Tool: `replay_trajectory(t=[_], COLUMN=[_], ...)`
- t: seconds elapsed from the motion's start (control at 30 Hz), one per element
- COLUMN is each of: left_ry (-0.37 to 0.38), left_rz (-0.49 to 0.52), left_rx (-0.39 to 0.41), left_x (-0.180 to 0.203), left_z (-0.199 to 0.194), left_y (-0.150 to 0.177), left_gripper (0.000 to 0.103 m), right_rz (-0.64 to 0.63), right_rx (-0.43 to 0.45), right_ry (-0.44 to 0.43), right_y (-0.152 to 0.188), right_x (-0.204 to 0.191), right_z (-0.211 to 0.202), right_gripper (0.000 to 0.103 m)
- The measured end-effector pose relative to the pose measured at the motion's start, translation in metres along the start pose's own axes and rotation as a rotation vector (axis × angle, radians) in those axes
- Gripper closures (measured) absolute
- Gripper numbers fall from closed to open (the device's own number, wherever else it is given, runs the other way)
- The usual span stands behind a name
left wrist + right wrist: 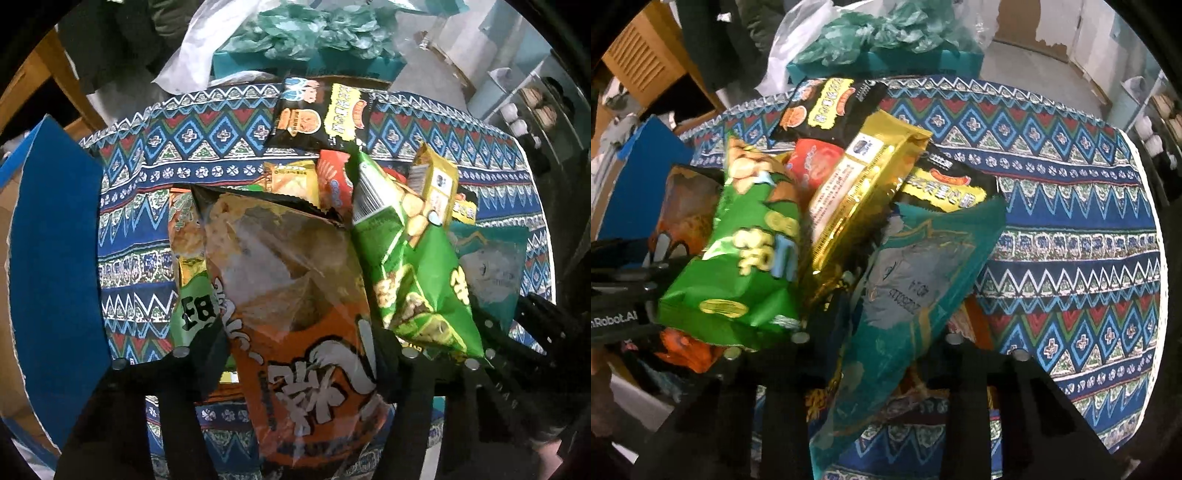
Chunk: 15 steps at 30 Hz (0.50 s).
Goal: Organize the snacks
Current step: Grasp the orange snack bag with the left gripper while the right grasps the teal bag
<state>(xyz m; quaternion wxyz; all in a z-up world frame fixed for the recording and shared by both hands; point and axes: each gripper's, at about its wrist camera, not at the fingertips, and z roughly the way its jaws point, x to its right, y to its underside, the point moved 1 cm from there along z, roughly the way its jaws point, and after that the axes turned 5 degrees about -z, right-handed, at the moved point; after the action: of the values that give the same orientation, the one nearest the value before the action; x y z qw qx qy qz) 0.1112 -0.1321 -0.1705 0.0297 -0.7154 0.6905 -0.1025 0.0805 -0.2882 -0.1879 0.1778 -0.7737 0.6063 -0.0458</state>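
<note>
A heap of snack bags lies on a round table with a patterned cloth (1071,221). In the left wrist view my left gripper (299,354) points down over the heap, its fingers pressed against both sides of a large orange bag (295,280). In the right wrist view my right gripper (882,339) is shut on a teal bag (923,266) at the heap's right side. A green bag (746,258) and a gold packet (864,184) lean just left of the teal bag. The green bag (424,288) lies between the two grippers.
A black and yellow packet (321,110) lies at the far side of the heap. A blue box (55,258) stands at the table's left edge. Behind the table sit a teal box (314,44) with crumpled paper and a white plastic bag (798,40).
</note>
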Motion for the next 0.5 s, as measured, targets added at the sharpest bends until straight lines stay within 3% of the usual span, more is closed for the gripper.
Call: replay_trajectory(t=[0.27,0.5], left_ry=[0.027,0.039], left_rz=[-0.024,-0.031], left_rx=[0.007,0.063], left_x=[-0.012,-0.018], left_z=[-0.015,-0.042], left_y=[0.012,0.017], left_gripper=[0.049,0.05], right_rz=[0.049,0.042], right_rx=[0.054,0.095], right_ry=[-0.041,-0.043], right_y=[-0.002,0.0], right_x=[0.006,0.003], right_z=[-0.023,-0.044], right_gripper=[0.084,0.085])
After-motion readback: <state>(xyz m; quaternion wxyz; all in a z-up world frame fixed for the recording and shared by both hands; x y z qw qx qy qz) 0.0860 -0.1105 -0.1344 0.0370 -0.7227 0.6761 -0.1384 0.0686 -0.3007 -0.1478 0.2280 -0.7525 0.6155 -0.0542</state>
